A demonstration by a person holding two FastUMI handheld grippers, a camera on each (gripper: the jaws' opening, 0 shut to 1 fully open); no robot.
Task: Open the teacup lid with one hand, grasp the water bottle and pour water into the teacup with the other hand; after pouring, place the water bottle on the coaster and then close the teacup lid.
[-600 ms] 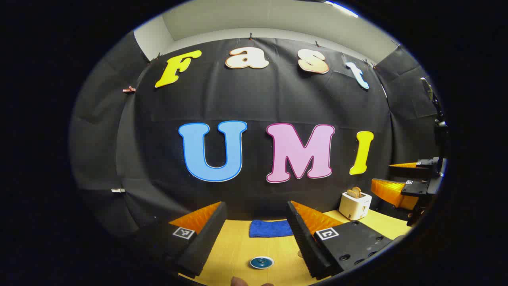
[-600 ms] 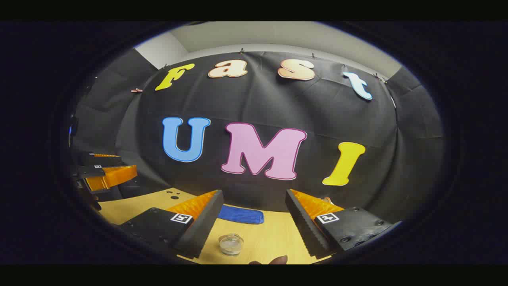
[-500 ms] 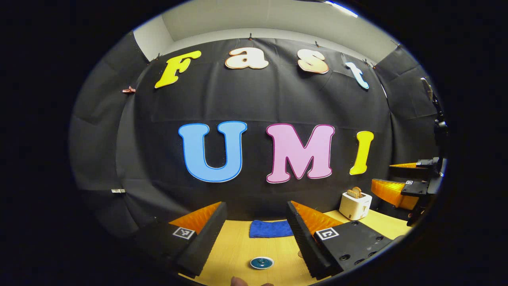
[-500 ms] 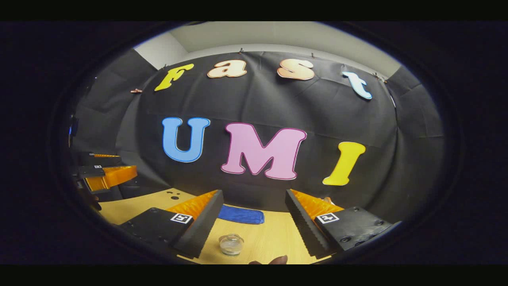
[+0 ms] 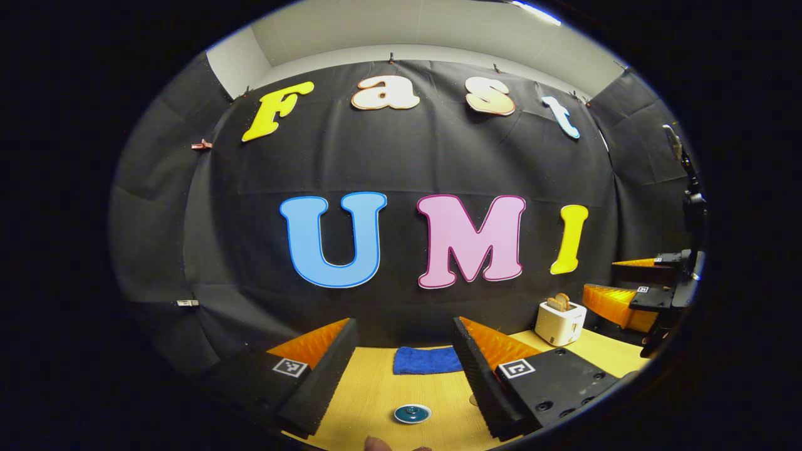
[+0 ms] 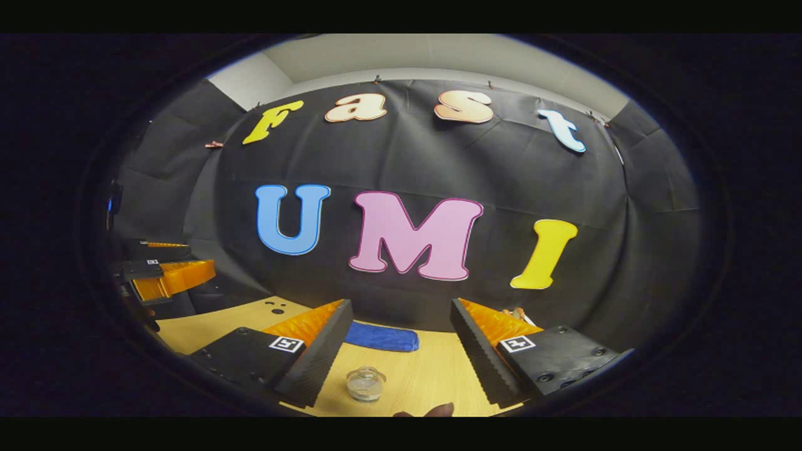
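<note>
**Both claws raised and apart, nothing yet gripped**

Held high above the wooden table [image 5: 376,388], level with the booth wall rather than tipped down at the work. Left gripper [image 5: 404,351] spread wide, fingers apart and empty; likewise the right gripper [image 6: 401,347], open with nothing between the pads. Probably a ready stance: apart so either can drop over its target without a further adjustment.

Directly below and between the left fingers, near the bottom edge of the left gripper view: a small round teal piece with a knob [image 5: 413,413], most likely the teacup lid seen from above, cup body hidden beneath. Lined up that way, presumably, for a straight descent onto the knob.

Between the right fingers, near the bottom of the right gripper view: a small clear glass vessel with a narrow neck [image 6: 365,384], standing upright on the table, seemingly the water bottle. Again centred for a drop-and-close.

Farther back: a folded blue cloth [image 5: 427,361] against the wall, a white toaster [image 5: 560,321] far right in the left gripper view. Coaster not identifiable. Fingertips of a hand [image 6: 432,411] just at the bottom edge.

No step of the task begun, judging by lid down and bottle untouched.
</note>
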